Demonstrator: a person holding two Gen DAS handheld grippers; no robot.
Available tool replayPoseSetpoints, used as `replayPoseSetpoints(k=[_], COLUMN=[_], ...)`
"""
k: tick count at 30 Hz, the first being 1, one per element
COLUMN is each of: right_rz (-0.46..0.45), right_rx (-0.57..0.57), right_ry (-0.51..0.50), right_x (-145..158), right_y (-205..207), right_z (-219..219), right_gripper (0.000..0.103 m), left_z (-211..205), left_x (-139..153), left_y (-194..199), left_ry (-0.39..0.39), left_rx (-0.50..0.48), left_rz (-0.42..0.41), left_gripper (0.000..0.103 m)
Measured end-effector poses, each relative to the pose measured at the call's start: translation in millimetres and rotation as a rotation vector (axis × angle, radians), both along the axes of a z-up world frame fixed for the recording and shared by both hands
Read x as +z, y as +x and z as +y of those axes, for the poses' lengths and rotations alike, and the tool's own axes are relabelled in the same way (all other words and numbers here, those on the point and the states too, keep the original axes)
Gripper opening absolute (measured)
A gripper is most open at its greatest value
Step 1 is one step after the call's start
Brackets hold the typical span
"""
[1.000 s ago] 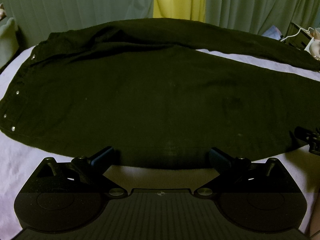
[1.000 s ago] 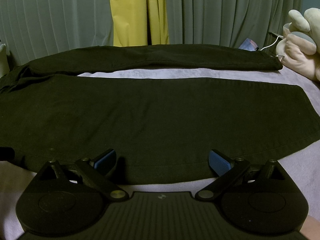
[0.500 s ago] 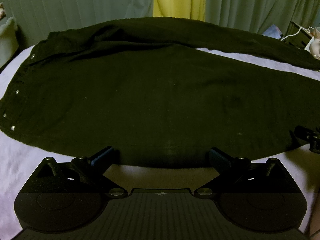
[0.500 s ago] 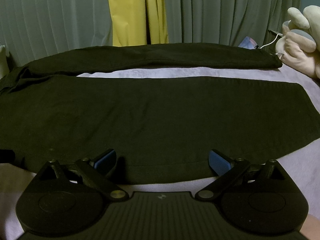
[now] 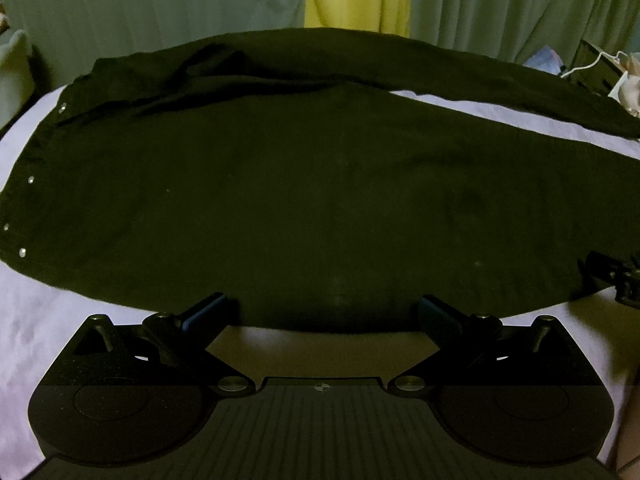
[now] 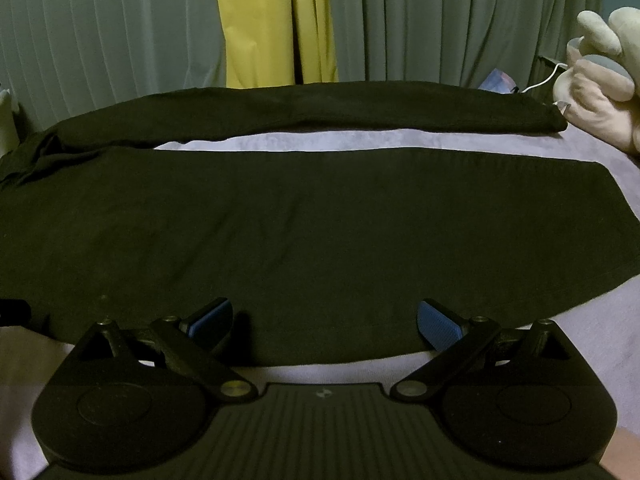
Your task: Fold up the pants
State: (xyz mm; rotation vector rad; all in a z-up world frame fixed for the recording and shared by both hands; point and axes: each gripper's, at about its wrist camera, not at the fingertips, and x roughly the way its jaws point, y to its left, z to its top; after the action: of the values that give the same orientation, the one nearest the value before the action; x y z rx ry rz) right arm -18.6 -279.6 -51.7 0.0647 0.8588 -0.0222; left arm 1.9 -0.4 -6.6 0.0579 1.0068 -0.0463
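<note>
Pale lilac bedding [image 6: 360, 140] covers the bed on which we work, in a dim room. Nearest us, our left claw [image 5: 320, 312] sits with its blue-padded fingers wide apart, holding nothing, at the near edge of the black cotton pants [image 5: 300, 200]. Our right claw [image 6: 324, 320] is likewise spread and empty, at the same near edge further along the leg. The pants lie flat across the bed, waistband with small metal studs [image 5: 30, 180] to the left, one leg close to us and the other leg [image 6: 320, 112] beyond it, a strip of bedding between them. To fold well, we judge both claws should pinch the near leg's edge together and carry it evenly over the far leg. Beyond are grey-green pleated curtains [image 6: 440, 20], a yellow curtain panel [image 6: 272, 20], and a cream plush toy [image 6: 600, 80] at far right.
</note>
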Motion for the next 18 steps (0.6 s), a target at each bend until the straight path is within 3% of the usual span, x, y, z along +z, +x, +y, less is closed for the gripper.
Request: replayPoseSetpoints(k=[11,18], right_rz=[0.043,0.094], right_rx=[-0.038,-0.111], right_ry=[0.063,0.072], right_x=[-3.6,-15.0], right_y=[23.2,50.1], right_z=[-15.2,-23.0], right_gripper=[0.099,0.099], left_z=[7.1,14.8], left_x=[6.0,36.2], left_y=[5.1,37.2], left_ry=[-0.041,-0.046], left_rx=[0.044,0.228], left_rz=[0.006,-0.137], left_gripper=[0.103,0.103])
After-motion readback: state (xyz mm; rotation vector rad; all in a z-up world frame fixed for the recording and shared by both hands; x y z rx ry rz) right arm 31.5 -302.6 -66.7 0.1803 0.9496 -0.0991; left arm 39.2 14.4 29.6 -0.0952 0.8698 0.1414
